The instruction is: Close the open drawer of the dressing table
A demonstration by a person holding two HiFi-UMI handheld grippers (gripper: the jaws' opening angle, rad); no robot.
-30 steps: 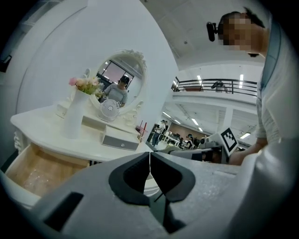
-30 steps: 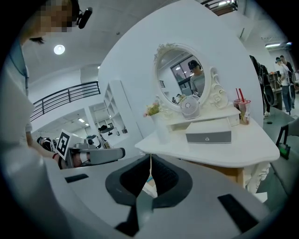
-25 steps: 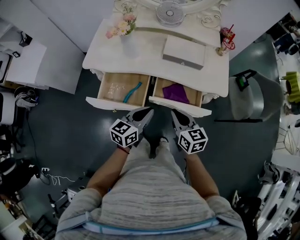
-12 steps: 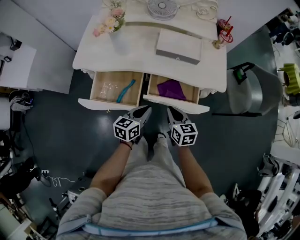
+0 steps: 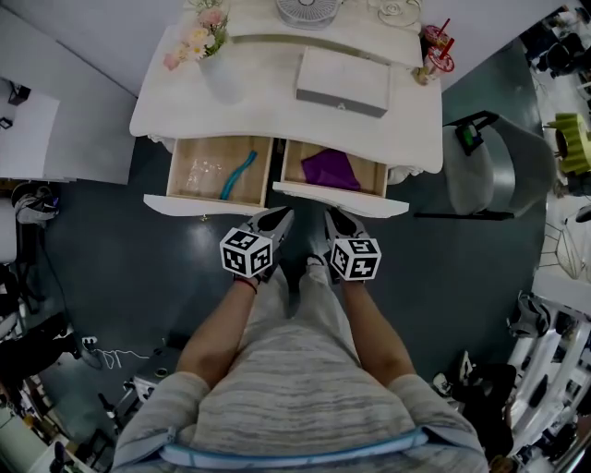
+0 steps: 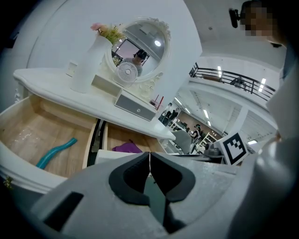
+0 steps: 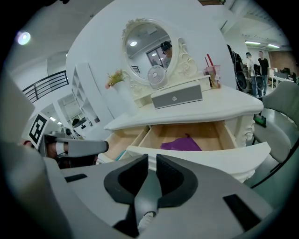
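Observation:
The white dressing table (image 5: 277, 102) has two drawers pulled out. A teal item (image 5: 236, 175) lies in the left drawer (image 5: 199, 205), and a purple cloth (image 5: 328, 169) lies in the right drawer (image 5: 337, 199). My left gripper (image 5: 280, 218) is shut and empty, just short of the gap between the two drawer fronts. My right gripper (image 5: 331, 218) is shut and empty too, just short of the right drawer's front. The left gripper view has the left gripper (image 6: 149, 154) below the drawer rims, with the teal item (image 6: 56, 152) beyond. In the right gripper view the right gripper (image 7: 152, 156) points at the purple cloth (image 7: 181, 144).
A vase of flowers (image 5: 217, 69), a grey box (image 5: 342, 83), a small fan (image 5: 307, 9) and a pink cup (image 5: 436, 54) stand on the tabletop. A grey chair (image 5: 489, 175) is right of the table. Cables (image 5: 102, 351) lie on the dark floor at left.
Both grippers have sunk lower in front of the drawers, and the right one has drifted left in the head view. Both drawers are still open and both jaws are still shut.

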